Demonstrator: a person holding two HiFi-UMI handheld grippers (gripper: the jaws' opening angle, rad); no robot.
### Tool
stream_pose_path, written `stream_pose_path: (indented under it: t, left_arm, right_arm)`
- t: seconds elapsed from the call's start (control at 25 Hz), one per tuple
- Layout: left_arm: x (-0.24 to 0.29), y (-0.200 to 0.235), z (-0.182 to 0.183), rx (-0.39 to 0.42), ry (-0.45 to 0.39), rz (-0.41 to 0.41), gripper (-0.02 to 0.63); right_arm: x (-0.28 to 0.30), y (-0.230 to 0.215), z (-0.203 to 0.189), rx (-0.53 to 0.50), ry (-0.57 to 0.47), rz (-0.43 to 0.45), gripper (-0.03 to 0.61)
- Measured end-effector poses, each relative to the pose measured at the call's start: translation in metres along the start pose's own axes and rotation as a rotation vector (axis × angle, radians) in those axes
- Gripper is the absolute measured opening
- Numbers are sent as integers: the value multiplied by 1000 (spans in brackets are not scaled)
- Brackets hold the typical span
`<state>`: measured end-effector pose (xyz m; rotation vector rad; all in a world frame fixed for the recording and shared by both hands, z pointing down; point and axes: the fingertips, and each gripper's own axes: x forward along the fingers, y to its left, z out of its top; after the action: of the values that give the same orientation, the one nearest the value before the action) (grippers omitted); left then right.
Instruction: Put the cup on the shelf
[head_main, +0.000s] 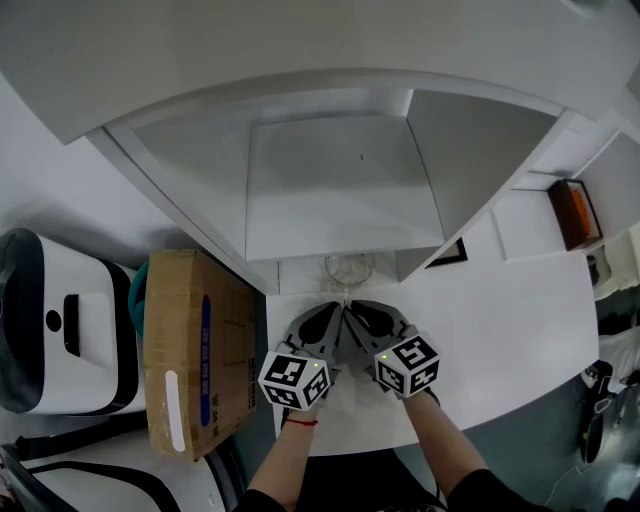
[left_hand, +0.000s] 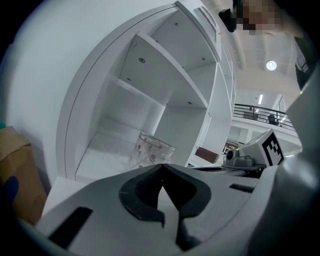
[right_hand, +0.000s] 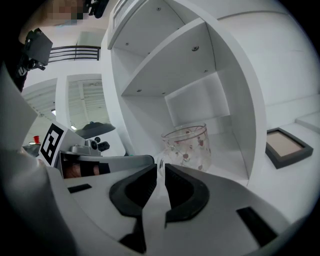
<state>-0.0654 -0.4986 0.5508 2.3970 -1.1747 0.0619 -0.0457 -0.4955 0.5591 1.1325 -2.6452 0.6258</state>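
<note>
A clear glass cup (head_main: 348, 268) with small red flowers stands upright at the front edge of the white shelf's (head_main: 340, 200) lowest compartment. My two grippers rest side by side on the white table (head_main: 500, 320) just in front of it, tips nearly touching each other. The left gripper (head_main: 334, 309) is shut and holds nothing; in its own view the cup (left_hand: 150, 150) rises just beyond its closed tips (left_hand: 161, 167). The right gripper (head_main: 353, 306) is also shut, with only a thin slit between its pads (right_hand: 161, 167). The cup (right_hand: 186, 145) stands a little beyond them, apart from both grippers.
A cardboard box (head_main: 195, 350) and a white appliance (head_main: 60, 320) stand at the left. A small dark picture frame (right_hand: 286, 145) lies on the table right of the shelf. An orange item (head_main: 575, 212) sits in a side compartment at the far right.
</note>
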Motion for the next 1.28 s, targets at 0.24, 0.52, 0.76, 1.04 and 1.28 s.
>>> stream_pose_path:
  t: [0.24, 0.52, 0.76, 1.04, 1.28]
  left_arm:
    - [7, 6, 5, -10, -9, 10, 5]
    - [14, 16, 8, -26, -15, 36, 5]
    - [20, 24, 15, -33, -26, 54, 6]
    - [23, 28, 18, -41, -37, 71, 5]
    - [19, 22, 14, -32, -28, 68, 6]
  right_arm:
    - [8, -7, 6, 6, -5, -2, 48]
    - [19, -13, 12, 13, -12, 1, 48]
    - [27, -18, 17, 21, -20, 9, 48]
    - [34, -23, 20, 38, -29, 10, 48]
    - [28, -21, 17, 57, -28, 12, 48]
